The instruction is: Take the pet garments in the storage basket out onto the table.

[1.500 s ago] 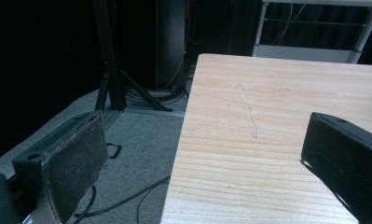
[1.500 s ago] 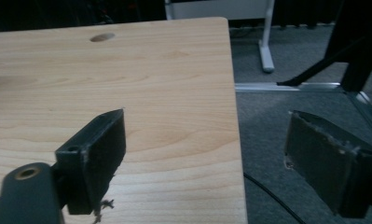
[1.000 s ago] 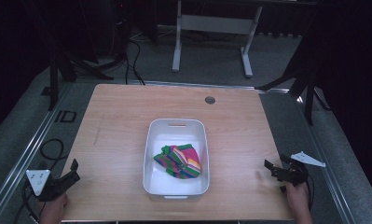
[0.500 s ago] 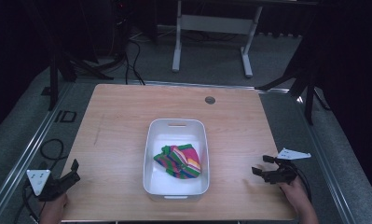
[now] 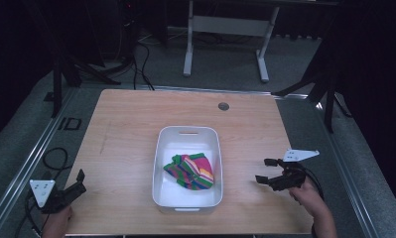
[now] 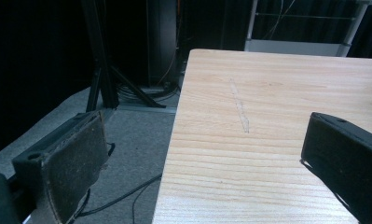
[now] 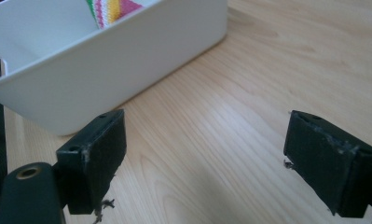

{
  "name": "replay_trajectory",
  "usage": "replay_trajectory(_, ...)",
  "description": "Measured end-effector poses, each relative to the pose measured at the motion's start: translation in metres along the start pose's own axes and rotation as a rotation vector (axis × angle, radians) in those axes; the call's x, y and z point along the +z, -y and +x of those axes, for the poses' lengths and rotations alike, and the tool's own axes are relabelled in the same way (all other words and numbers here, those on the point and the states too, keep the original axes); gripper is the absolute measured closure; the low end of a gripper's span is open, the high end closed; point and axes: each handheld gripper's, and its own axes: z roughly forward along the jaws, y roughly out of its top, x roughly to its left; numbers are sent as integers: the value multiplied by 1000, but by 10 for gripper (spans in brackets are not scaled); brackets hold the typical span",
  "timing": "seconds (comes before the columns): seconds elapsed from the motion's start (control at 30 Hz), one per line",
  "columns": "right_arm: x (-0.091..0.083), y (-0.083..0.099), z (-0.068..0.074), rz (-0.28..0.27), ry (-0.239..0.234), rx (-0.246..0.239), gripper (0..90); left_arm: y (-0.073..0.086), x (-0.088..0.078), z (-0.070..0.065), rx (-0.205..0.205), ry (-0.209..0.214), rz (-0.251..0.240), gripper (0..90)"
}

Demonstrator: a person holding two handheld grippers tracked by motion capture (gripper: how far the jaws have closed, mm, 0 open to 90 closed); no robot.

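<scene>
A white tub (image 5: 159,158) stands in the middle of the wooden table (image 5: 126,129), and a striped multicoloured cloth (image 5: 190,171) lies crumpled inside it. My right gripper (image 5: 265,170) hovers open over the table to the right of the tub, jaws pointing toward it with nothing between them. In the right gripper view the tub wall (image 7: 127,60) is close ahead, with a corner of the cloth (image 7: 111,10) showing above the rim. My left gripper (image 5: 79,181) stands open at the table's front left corner, empty; its view (image 6: 202,154) looks along the table's left edge.
A round grommet (image 5: 224,106) sits in the tabletop near the far edge. Cables (image 5: 51,158) trail on the grey floor left of the table. A white desk frame (image 5: 225,29) and dark stands are beyond the far edge.
My right gripper has moved left, from the table's right edge in toward the tub. The left gripper has stayed put.
</scene>
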Motion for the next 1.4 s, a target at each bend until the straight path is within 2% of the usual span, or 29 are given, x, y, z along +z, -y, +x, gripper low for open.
replay_trajectory(0.1, 4, -13, 9, 16, 11, -40, 126, 0, 0, 0, 2, 2, -1, 9)
replay_trajectory(0.23, 11, -31, 22, 45, 2, -99, 126, 0, 0, 0, -1, 2, 0, 9)
replay_trajectory(0.53, 23, -71, 36, 25, -58, -127, 127, 0, 0, 0, -2, 6, -2, 9)
replay_trajectory(0.87, 44, -102, 52, 67, -105, -186, 136, 0, 0, 0, -1, 7, -1, 9)
replay_trajectory(0.97, 53, -108, 56, 88, -127, -220, 151, 0, 0, 0, -1, 8, -1, 9)
replay_trajectory(1.3, 95, -126, 74, 174, -191, -248, 150, 0, 0, 0, 1, 12, -3, 9)
replay_trajectory(1.4, 109, -130, 78, 201, -194, -263, 150, 0, 0, 1, 0, 14, -2, 9)
